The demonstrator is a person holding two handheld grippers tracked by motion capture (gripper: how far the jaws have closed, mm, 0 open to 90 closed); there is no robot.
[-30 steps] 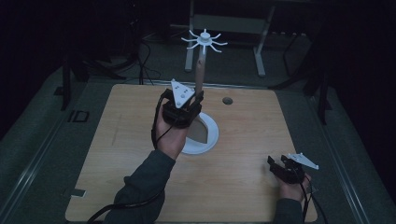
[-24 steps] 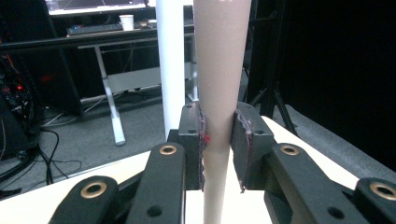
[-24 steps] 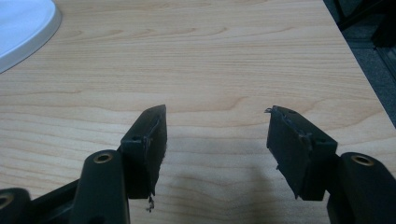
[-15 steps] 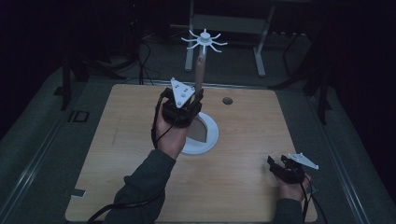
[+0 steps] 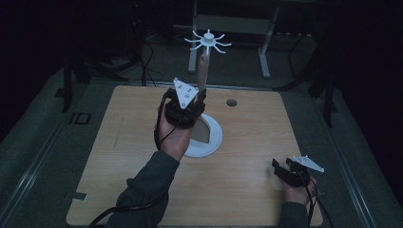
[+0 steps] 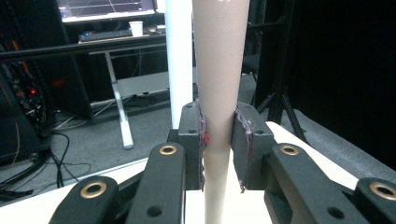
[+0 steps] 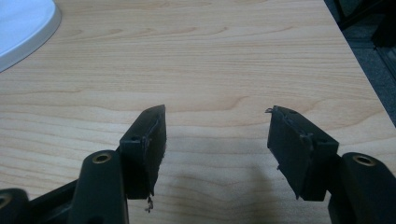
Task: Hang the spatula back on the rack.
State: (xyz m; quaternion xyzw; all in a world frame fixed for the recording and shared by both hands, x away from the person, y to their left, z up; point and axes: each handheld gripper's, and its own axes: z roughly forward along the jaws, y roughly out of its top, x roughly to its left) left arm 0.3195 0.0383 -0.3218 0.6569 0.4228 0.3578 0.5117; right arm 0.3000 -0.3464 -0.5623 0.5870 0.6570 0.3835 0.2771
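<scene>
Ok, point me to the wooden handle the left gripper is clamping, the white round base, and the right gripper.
wooden handle [image 6: 218, 70], left gripper view, on its shaft above the pads.
white round base [image 5: 213, 137], high view, on its right rim.
right gripper [image 7: 215, 140], right gripper view, midway between its open fingertips.

Tapered cone [image 6: 219, 70]: pale beige-pink, smooth, matte, narrowing toward its lower end; stood upright, clamped on both flanks by black pads, just beside a white pole [image 6: 179, 56]. In the high view the cone [image 5: 202, 71] rose above the round white base [image 5: 209, 142] at the middle of the wooden table [image 5: 247, 137].
</scene>
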